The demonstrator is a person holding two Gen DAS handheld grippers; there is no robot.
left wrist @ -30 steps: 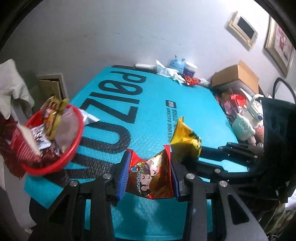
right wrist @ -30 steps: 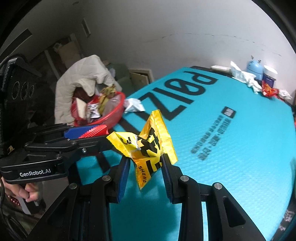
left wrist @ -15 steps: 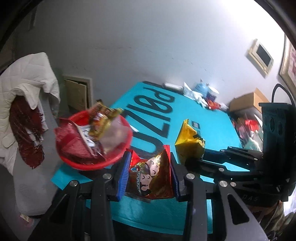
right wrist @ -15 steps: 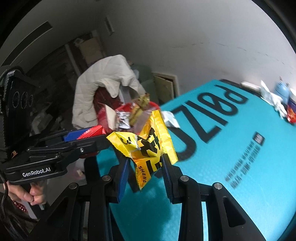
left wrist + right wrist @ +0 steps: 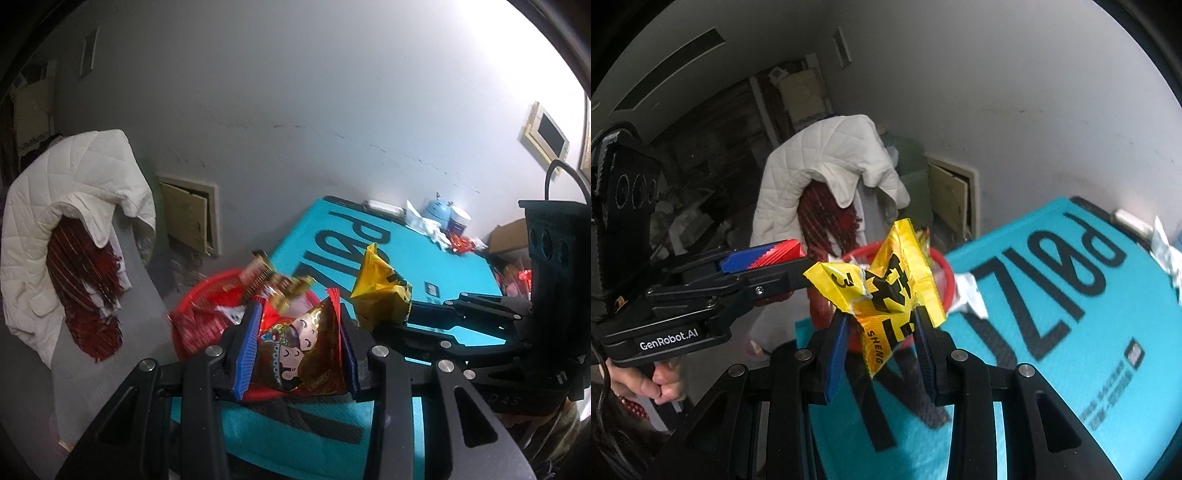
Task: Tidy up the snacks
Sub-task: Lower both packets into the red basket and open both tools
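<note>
Your left tongs (image 5: 297,350) clamp a red snack packet (image 5: 301,354); your right tongs (image 5: 882,345) pinch a yellow one (image 5: 882,284). The red basket (image 5: 192,306) sits at the counter's (image 5: 461,266) corner, just beyond both, the left tongs nearer.

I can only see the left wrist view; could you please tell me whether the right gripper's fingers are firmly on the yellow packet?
Observer: Yes. In the right wrist view, the right gripper has a blue pad pressed on each side of the yellow packet, near its lower end.
Operator: Thank you. Is anything loose lying by the red basket?
Observer: A crumpled white wrapper lies on the teal mat, beside the red basket.
Operator: And what carries my left gripper?
Observer: A hand grips the handle under the left gripper.
</note>
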